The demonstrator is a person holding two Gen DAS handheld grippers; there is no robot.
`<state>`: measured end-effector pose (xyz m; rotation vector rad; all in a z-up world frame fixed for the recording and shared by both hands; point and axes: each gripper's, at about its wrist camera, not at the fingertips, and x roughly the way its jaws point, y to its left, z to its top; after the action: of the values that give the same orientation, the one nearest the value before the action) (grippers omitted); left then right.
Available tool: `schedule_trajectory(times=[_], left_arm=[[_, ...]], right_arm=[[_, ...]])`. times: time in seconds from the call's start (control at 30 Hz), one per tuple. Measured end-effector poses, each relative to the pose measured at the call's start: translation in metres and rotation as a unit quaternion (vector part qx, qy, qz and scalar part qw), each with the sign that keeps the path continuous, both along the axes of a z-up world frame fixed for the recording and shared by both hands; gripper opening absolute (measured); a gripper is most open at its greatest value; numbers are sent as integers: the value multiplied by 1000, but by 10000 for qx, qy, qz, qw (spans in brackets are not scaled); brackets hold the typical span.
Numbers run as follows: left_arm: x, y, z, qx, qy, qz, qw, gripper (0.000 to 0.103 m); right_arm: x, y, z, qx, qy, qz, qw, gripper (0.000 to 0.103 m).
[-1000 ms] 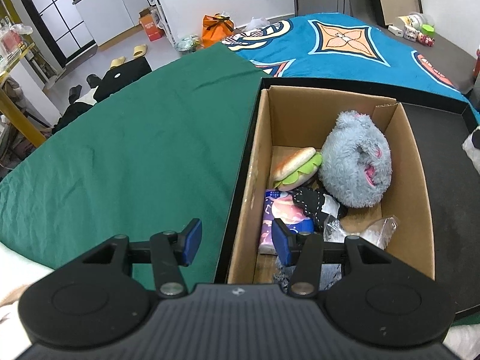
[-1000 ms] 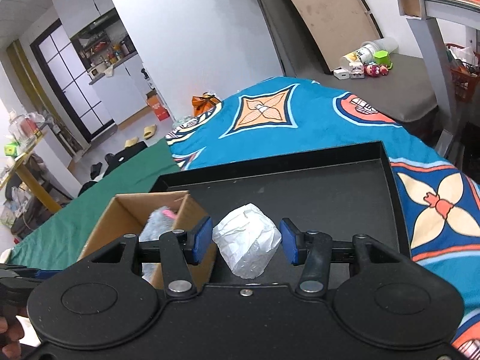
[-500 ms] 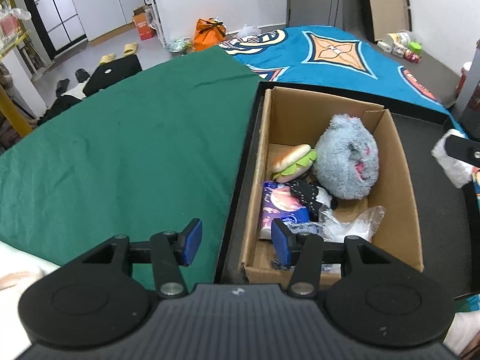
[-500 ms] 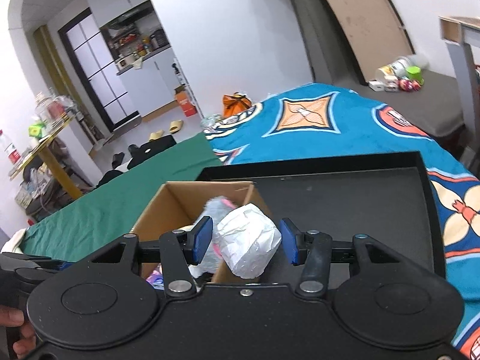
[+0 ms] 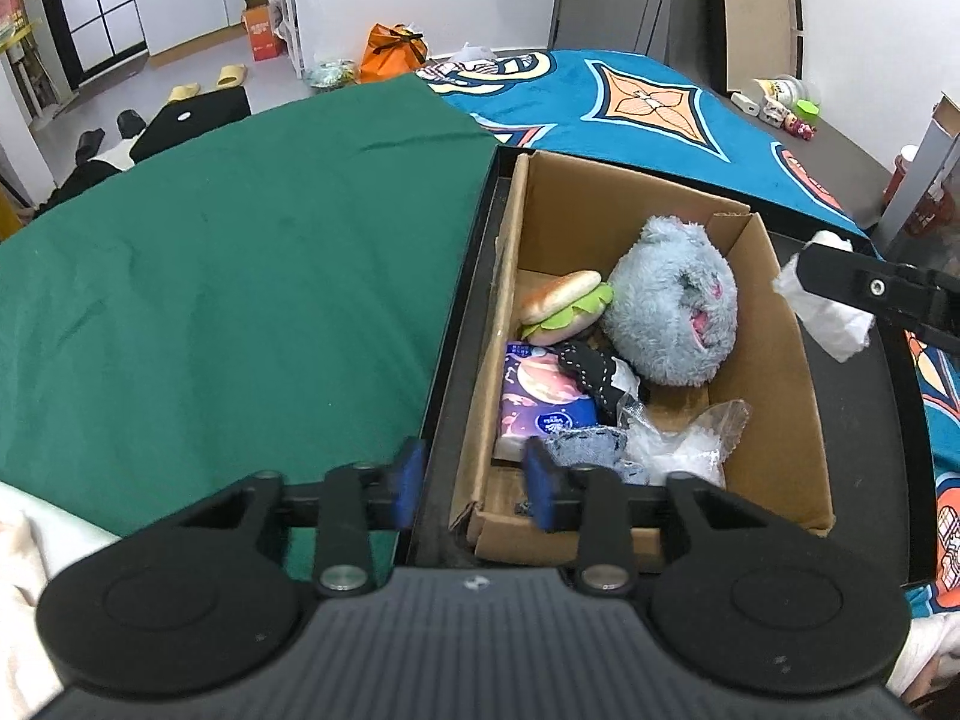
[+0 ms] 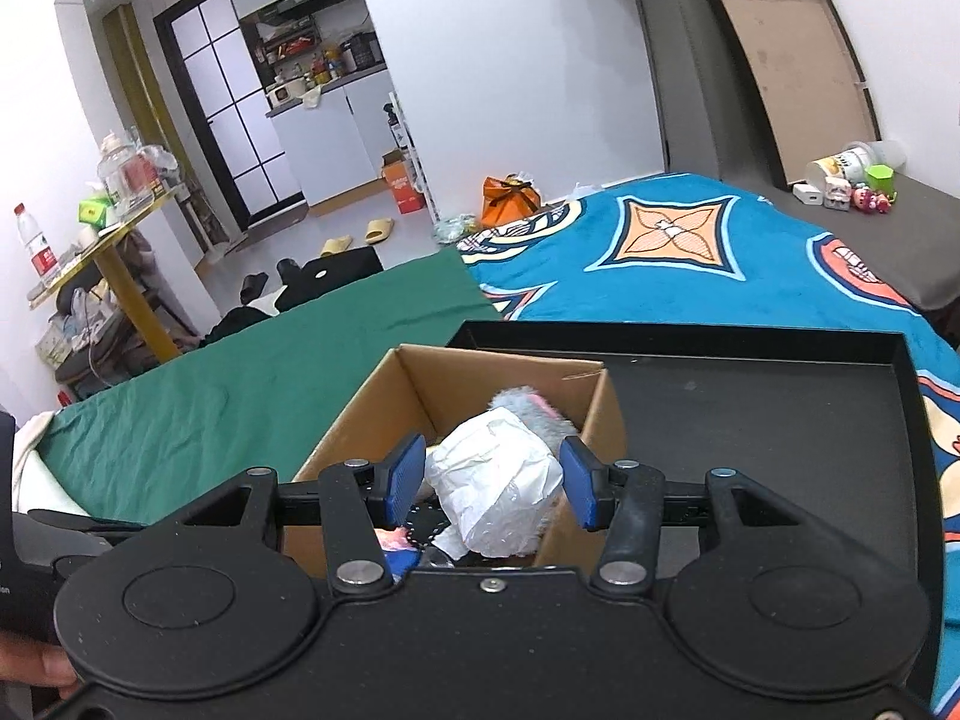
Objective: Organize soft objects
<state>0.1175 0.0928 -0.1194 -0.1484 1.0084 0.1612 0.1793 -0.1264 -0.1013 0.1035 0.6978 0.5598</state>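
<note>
- The pink and purple tissue pack point(image 5: 543, 399) is lying against the left wall of the cardboard box point(image 5: 774, 384); it is carrying a small round blue logo near its lower end, but the lettering is too small to read.
- A red-labelled water bottle point(image 6: 37, 246) is standing on the yellow side table point(image 6: 114, 222) in the right wrist view; its print is also illegible.
- The right gripper point(image 6: 492, 483) is gripping a crumpled white paper-and-plastic bundle point(image 6: 495, 489) between its blue fingers point(image 6: 402, 477), both pads pressing into its sides. In the left wrist view, the bundle is hanging just outside the box's right wall, above the black tray point(image 5: 852, 438).
- The bundle is looking wrinkled and lumpy, with matte white paper on top and shinier film beneath.
- The left gripper point(image 5: 474, 477) is closing with nothing between its fingers, which are straddling the tray's left rim and the box's near left corner.
- Inside the box a grey-blue plush toy point(image 5: 669, 315) is filling the far right side, with a plush hamburger point(image 5: 564, 306) touching it on the left.
- A black stitched cloth point(image 5: 591, 369) is lying beside the tissue pack, with a blue knitted piece point(image 5: 585, 447) and a clear plastic bag point(image 5: 687, 438) at the near end.
- The tray is sitting on a bed where a green sheet point(image 5: 240, 276) is meeting a blue patterned blanket point(image 5: 630, 102).
</note>
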Motion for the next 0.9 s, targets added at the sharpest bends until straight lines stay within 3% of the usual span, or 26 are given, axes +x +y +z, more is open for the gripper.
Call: schedule_trajectory(times=[0.13, 0.2, 0.3, 0.5, 0.83, 0.9], left_arm=[[-1, 6, -4, -136, -44, -56, 9999, 9], [-1, 4, -4, -99, -69, -94, 9999, 9], [-1, 4, -4, -154, -70, -110, 9998, 9], [-3, 4, 7, -122, -38, -115, 9999, 9], [-21, -4, 39, 37, -127, -142, 9998, 14], [-25, -9, 46, 89, -142, -158, 9997, 20]], right_arm=[[0, 9, 0, -12, -14, 38, 10000, 54], [-1, 12, 1, -25, -124, 112, 9999, 63], [-4, 10, 5, -75, -322, 37, 9994, 63], [-2, -13, 11, 71, -280, -358, 9989, 63], [-24, -34, 16, 326, 16, -769, 9965, 65], [-31, -35, 20, 394, 26, -817, 9959, 67]])
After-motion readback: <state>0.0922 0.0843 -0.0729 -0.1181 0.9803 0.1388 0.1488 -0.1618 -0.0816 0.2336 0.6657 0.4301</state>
